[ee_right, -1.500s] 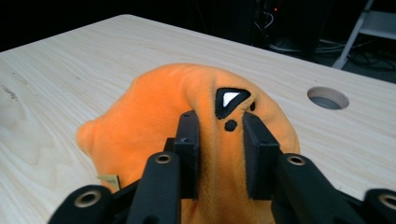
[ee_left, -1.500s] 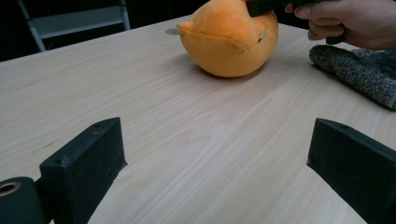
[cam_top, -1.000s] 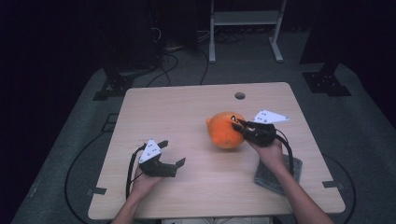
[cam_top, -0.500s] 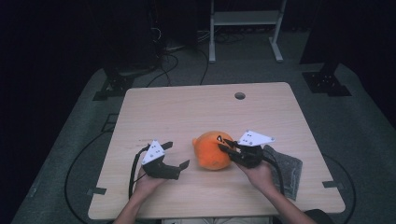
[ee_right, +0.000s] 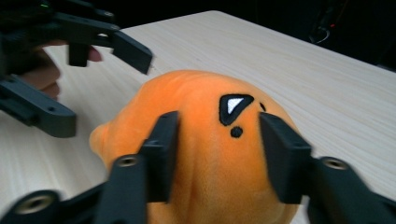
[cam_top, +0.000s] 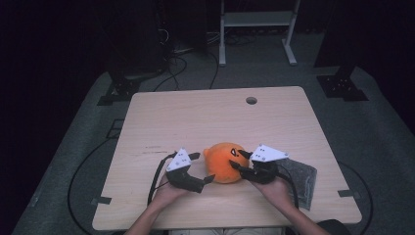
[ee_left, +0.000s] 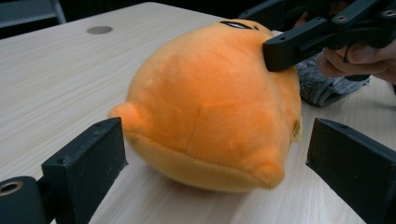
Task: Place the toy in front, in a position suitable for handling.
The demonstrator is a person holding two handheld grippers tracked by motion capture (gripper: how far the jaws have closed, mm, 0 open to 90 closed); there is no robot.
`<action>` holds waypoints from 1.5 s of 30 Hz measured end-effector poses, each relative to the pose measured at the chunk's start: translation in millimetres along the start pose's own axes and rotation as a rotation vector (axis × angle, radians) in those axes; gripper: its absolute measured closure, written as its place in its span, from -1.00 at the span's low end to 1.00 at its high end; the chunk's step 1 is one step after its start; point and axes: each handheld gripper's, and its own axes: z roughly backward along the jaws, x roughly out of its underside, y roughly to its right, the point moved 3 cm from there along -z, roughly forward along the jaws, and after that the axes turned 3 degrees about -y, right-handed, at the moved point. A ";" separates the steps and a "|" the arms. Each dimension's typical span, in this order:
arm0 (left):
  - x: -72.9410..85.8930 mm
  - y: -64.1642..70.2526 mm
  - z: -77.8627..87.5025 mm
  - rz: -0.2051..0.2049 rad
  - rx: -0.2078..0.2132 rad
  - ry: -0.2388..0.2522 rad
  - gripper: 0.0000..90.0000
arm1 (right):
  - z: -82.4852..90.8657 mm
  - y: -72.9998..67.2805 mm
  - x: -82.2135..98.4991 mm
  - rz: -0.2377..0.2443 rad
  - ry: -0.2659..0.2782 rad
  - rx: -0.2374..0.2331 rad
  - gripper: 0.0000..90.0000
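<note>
Left gripper (cam_top: 197,168) jaws spread, nothing gripped, just left of the orange plush toy (cam_top: 225,162), which sits on the table (cam_top: 195,112) near its front edge. Right gripper (cam_top: 240,161) jaws have just been opening, now released and straddling the toy's right side.

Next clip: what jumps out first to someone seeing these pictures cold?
The orange plush on the near part of the pale table draws the eye. Two black grippers flank it: the left gripper open at its side, the right gripper with jaws just opened, spread over its stitched face. A grey cloth lies near the right edge.
</note>
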 end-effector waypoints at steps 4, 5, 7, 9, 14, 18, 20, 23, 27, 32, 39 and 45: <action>-3.2 -1.1 -14.7 0.012 0.007 -0.009 -0.91 | 13.2 5.9 0.6 0.003 0.011 -0.021 -0.20; -3.3 -1.3 -16.9 0.009 0.003 -0.010 -0.91 | 18.2 7.3 0.2 0.007 0.019 -0.017 -0.22; -2.9 -1.3 -20.2 0.000 -0.011 -0.015 -0.90 | 27.4 11.4 -0.6 0.022 0.034 -0.011 -0.24; -2.2 -2.4 -21.6 0.000 -0.022 -0.020 -0.89 | 39.1 17.8 -1.1 0.028 0.043 -0.007 -0.26; -1.0 -4.1 -22.7 0.003 -0.030 -0.028 -0.87 | 63.8 37.3 4.4 0.032 0.036 0.019 -0.28; -1.5 -1.8 -24.3 -0.020 -0.036 -0.033 -0.79 | 80.1 54.9 14.7 0.029 -0.001 0.073 -0.27; -1.5 -0.9 -24.4 -0.030 -0.036 -0.037 -0.69 | 86.2 63.1 23.3 0.012 -0.034 0.083 -0.23; -1.3 0.6 -24.3 -0.048 -0.035 -0.043 -0.55 | 90.5 74.7 40.4 -0.006 -0.080 0.102 -0.22; -1.2 3.4 -22.6 -0.075 -0.040 -0.058 -0.49 | 87.0 85.1 61.5 -0.045 -0.152 0.091 -0.22; -0.3 2.8 -22.6 -0.069 -0.033 -0.057 -0.49 | 74.8 91.4 79.0 -0.047 -0.245 0.086 -0.21; 0.5 2.3 -22.2 -0.067 -0.026 -0.054 -0.51 | 60.2 92.0 90.1 -0.015 -0.361 0.066 -0.08; 1.1 0.8 -21.7 -0.065 -0.019 -0.054 -0.52 | 55.9 92.3 92.8 -0.023 -0.375 0.053 0.11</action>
